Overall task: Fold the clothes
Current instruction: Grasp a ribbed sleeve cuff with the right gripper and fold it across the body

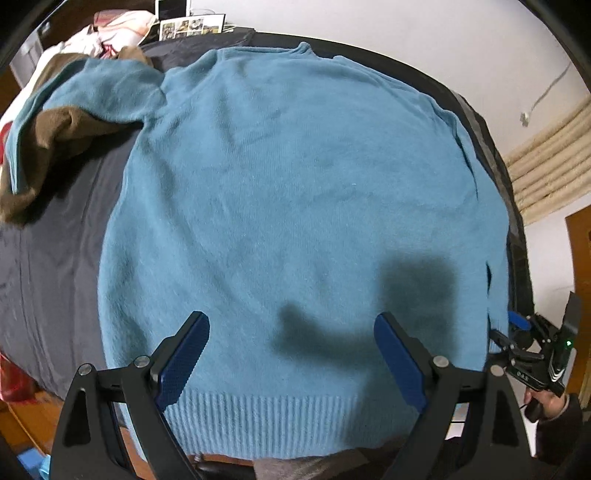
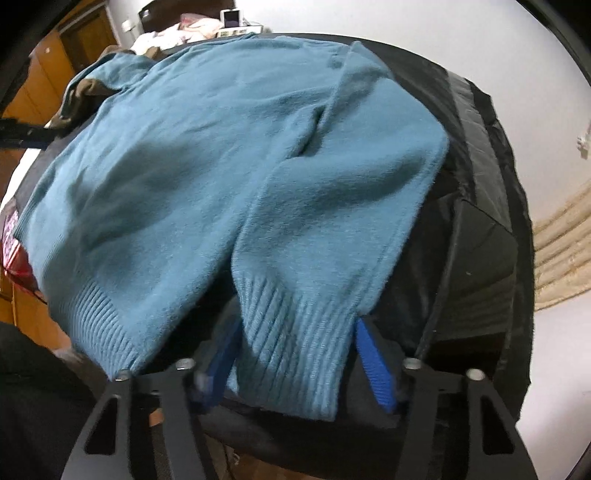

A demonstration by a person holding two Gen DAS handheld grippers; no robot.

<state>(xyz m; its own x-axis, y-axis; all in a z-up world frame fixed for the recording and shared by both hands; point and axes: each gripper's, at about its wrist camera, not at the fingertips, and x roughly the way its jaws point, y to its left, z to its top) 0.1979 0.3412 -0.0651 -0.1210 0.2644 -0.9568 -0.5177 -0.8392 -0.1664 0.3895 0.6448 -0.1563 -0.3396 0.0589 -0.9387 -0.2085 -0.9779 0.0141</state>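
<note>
Dark bed (image 1: pixel 55 236): L gripper (image 1: pixel 291 354) wide, empty over sweater (image 1: pixel 295 177); R gripper (image 2: pixel 295 354) straddles cuff (image 2: pixel 295 332), can't tell if gripping — pinch firmly, then fold sleeve inward.

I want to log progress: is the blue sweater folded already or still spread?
Still mostly spread: the blue sweater lies flat on the dark surface.

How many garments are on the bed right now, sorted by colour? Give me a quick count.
Teal: 1, the sweater spread flat
Brown: 1, the garment under the sweater's far sleeve
Pink and white: 1 bundle at the far end; pieces cannot be told apart
Total: 3
</note>
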